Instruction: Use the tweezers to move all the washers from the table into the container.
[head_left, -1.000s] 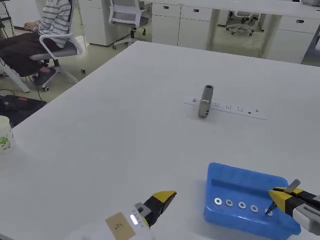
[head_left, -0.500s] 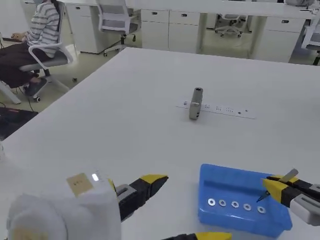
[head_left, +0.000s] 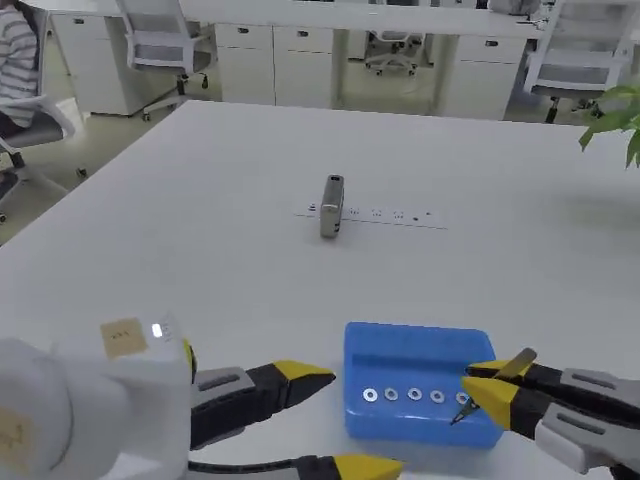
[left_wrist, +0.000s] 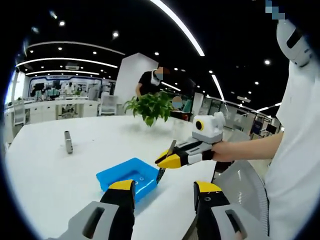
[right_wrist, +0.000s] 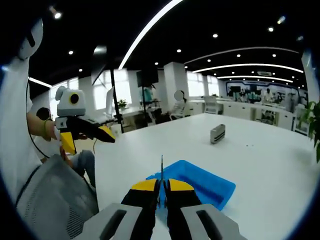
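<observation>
A blue container (head_left: 415, 340) sits at the table's near edge, with several small steel washers (head_left: 414, 396) in a row on its floor. My right gripper (head_left: 488, 395) is shut on thin tweezers (head_left: 462, 412), whose tips hang over the container's right end, close to the last washer. The same tweezers (right_wrist: 161, 172) stick up between the shut jaws above the container (right_wrist: 200, 181). My left gripper (head_left: 352, 420) stands open and holds nothing, just left of the container. From the left gripper (left_wrist: 165, 188) I see the container (left_wrist: 125, 175) and the right gripper (left_wrist: 172, 159) over it.
A small grey device (head_left: 331, 207) lies on a flat white strip (head_left: 400, 216) in the middle of the white table. A potted plant (left_wrist: 152, 107) stands at the far right. Office chairs and cabinets stand beyond the table. A person's sleeve (left_wrist: 295, 135) is at the right.
The head camera has panned right. My left gripper has risen and come forward beside the container, still open. The right gripper stays over the container's right end with the tweezers.
</observation>
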